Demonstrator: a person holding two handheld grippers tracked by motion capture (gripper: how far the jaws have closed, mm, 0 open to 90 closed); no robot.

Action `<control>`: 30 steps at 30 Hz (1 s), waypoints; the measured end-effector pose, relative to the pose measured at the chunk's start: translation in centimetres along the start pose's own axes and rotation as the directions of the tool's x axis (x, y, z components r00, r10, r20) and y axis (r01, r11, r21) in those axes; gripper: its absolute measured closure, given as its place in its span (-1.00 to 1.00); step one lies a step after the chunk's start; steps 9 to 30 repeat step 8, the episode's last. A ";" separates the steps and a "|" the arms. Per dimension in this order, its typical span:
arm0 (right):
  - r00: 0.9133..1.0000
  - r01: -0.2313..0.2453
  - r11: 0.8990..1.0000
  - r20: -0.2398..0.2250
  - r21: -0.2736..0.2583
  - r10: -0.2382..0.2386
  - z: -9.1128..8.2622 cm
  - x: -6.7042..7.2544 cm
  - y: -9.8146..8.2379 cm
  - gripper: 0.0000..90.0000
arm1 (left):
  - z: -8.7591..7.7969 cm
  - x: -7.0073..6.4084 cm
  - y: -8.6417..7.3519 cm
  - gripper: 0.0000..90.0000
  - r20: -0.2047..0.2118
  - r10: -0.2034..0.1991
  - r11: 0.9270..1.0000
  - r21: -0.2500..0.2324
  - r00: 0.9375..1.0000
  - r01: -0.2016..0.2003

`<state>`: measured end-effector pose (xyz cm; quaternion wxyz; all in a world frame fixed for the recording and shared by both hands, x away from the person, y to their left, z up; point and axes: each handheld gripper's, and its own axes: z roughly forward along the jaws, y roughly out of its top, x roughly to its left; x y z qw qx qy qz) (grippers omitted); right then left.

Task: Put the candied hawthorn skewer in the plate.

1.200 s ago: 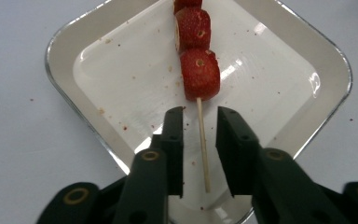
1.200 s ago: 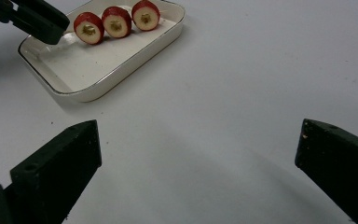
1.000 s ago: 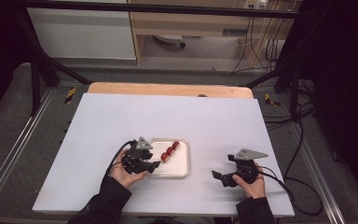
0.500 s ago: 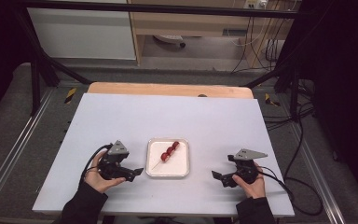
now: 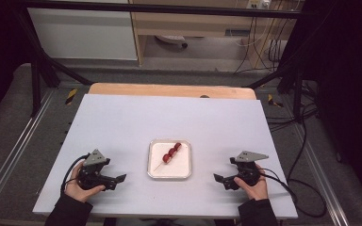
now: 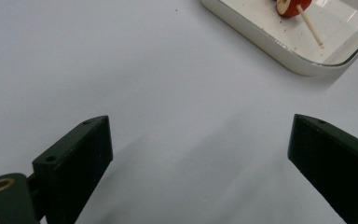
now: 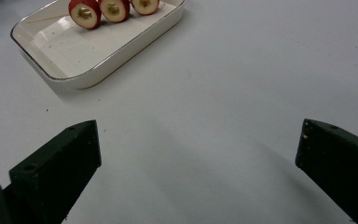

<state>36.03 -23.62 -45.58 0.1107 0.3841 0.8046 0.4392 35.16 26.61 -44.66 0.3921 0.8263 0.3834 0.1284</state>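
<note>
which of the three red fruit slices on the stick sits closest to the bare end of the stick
The lowest slice, nearest the person: the bare stick pokes out just below it, while the other two lie farther up the white tray.

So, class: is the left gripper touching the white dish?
Apart. The high view shows bare table between the left gripper and the dish; its open jaws hold nothing.

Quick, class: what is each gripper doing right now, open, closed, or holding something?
Left gripper: jaws just opened, open wide, nothing between them, left of the tray.
Right gripper: open, empty, right of the tray.
</note>
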 end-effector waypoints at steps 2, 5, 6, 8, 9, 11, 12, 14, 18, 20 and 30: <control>1.000 -0.001 1.000 0.000 0.004 0.001 0.0 0.0 0.0 -0.99 | -0.1 0.2 -0.2 -0.86 -0.005 0.007 1.000 -0.008 1.000 -0.007; 1.000 0.001 1.000 -0.002 0.001 -0.001 -0.1 0.0 0.0 -0.99 | -0.1 0.2 -0.3 -0.86 -0.002 0.012 1.000 -0.003 1.000 -0.012; 1.000 0.000 1.000 -0.003 0.001 0.000 -0.1 0.0 0.0 -0.99 | 0.0 0.1 -0.4 -0.86 -0.003 0.015 1.000 0.000 1.000 -0.015; 1.000 -0.002 1.000 -0.004 -0.001 0.002 -0.1 0.0 0.0 -0.99 | 0.0 0.2 -0.4 -0.86 -0.003 0.016 1.000 0.002 1.000 -0.016; 1.000 -0.002 1.000 -0.004 -0.001 0.002 -0.1 0.0 0.0 -0.99 | 0.0 0.2 -0.4 -0.86 -0.003 0.016 1.000 0.002 1.000 -0.016; 1.000 -0.002 1.000 -0.004 -0.001 0.002 -0.1 0.0 0.0 -0.99 | 0.0 0.2 -0.4 -0.86 -0.003 0.016 1.000 0.002 1.000 -0.016; 1.000 -0.002 1.000 -0.004 -0.001 0.002 -0.1 0.0 0.0 -0.99 | 0.0 0.2 -0.4 -0.86 -0.003 0.016 1.000 0.002 1.000 -0.016; 1.000 -0.002 1.000 -0.004 -0.001 0.002 -0.1 0.0 0.0 -0.99 | 0.0 0.2 -0.4 -0.86 -0.003 0.016 1.000 0.002 1.000 -0.016; 1.000 -0.002 1.000 -0.004 -0.001 0.002 -0.1 0.0 0.0 -0.99 | 0.0 0.2 -0.4 -0.86 -0.003 0.016 1.000 0.002 1.000 -0.016; 1.000 -0.002 1.000 -0.004 -0.001 0.002 -0.1 0.0 0.0 -0.99 | 0.0 0.2 -0.4 -0.86 -0.003 0.016 1.000 0.002 1.000 -0.016; 1.000 -0.002 1.000 -0.004 -0.001 0.002 -0.1 0.0 0.0 -0.99 | 0.0 0.2 -0.4 -0.86 -0.003 0.016 1.000 0.002 1.000 -0.016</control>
